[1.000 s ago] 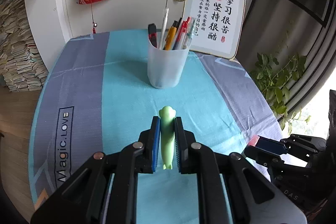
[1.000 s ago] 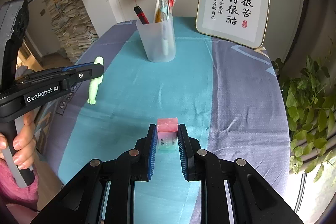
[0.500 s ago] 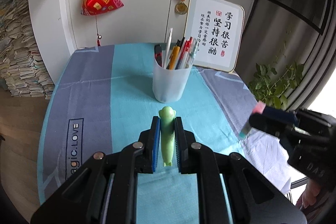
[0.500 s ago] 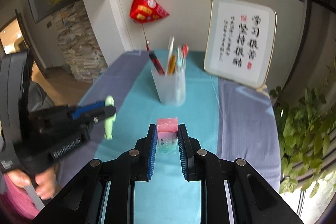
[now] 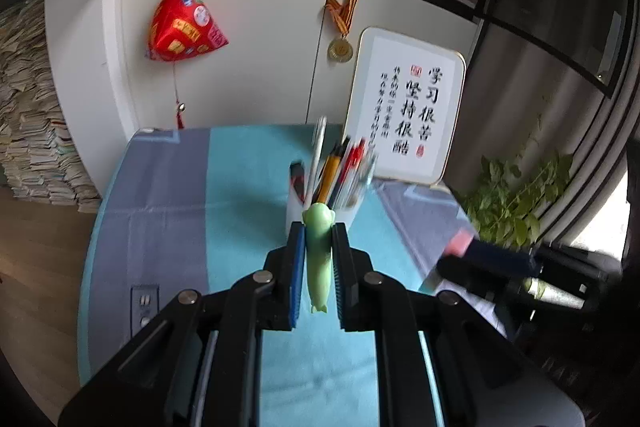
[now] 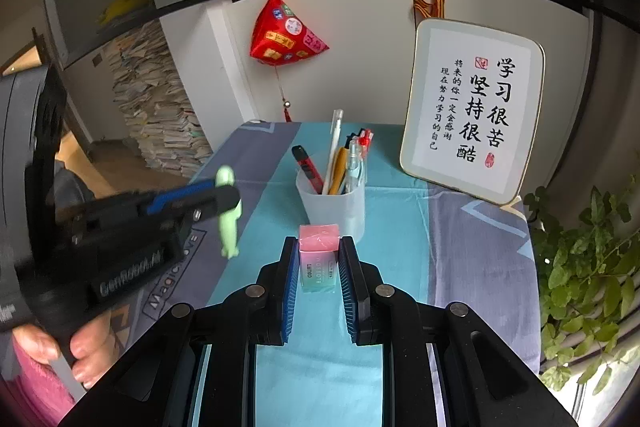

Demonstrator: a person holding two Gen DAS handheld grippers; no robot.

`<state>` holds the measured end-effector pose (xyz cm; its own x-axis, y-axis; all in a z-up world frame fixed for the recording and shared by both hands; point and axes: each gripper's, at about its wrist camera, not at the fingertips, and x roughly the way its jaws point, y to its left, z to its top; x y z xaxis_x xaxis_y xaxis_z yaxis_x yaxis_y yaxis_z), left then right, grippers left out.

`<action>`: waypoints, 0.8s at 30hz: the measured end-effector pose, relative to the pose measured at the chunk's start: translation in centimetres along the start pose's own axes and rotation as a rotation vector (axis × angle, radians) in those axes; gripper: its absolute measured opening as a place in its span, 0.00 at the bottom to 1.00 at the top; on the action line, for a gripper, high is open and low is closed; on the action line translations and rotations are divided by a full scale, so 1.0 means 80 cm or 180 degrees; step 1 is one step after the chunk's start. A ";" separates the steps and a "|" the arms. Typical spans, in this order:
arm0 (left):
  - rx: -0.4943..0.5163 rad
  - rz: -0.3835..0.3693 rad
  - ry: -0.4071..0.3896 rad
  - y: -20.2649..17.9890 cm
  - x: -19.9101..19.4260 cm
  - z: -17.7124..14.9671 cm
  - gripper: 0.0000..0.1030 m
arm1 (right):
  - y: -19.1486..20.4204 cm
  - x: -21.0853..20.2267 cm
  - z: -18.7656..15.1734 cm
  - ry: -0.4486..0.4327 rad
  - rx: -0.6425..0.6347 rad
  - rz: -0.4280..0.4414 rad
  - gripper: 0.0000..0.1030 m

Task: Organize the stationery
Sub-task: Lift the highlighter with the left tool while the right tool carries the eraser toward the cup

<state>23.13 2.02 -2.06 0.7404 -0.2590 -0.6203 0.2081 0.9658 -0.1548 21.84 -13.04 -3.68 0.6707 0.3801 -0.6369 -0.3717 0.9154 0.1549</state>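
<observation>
Green figure pen (image 5: 318,259) is now higher than a second ago, raised off the blue tablecloth (image 5: 240,179) toward the pen cup (image 6: 334,205). Left gripper (image 5: 318,265) clamps it mid-body; long axis near vertical, rounded head up, tail down. Pink-topped eraser (image 6: 319,259) has risen too, pinched in the right gripper (image 6: 319,267), pink end forward, clear of the table. Count: one figure pen, one eraser, one cup, roughly six pens in it. Calligraphy board (image 6: 474,107) stands behind.
</observation>
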 end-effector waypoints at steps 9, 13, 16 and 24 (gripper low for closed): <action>-0.0098 -0.0075 -0.0129 -0.003 0.045 0.053 0.11 | -0.018 0.016 0.023 -0.0060 0.0070 -0.0025 0.20; -0.0112 -0.0054 -0.0117 0.000 0.072 0.064 0.11 | -0.028 0.025 0.034 -0.0086 0.0114 -0.0029 0.20; -0.0070 -0.0019 -0.0091 -0.001 0.086 0.063 0.11 | -0.034 0.033 0.038 -0.0092 0.0146 -0.0023 0.20; -0.0038 -0.0014 0.0062 0.004 0.115 0.050 0.11 | -0.040 0.048 0.039 -0.0050 0.0174 -0.0002 0.20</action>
<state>32.58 -0.10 -4.74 0.7269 -0.2629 -0.6345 0.2036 0.9648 -0.1665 27.59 -14.08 -4.23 0.6812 0.3810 -0.6252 -0.3358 0.9214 0.1957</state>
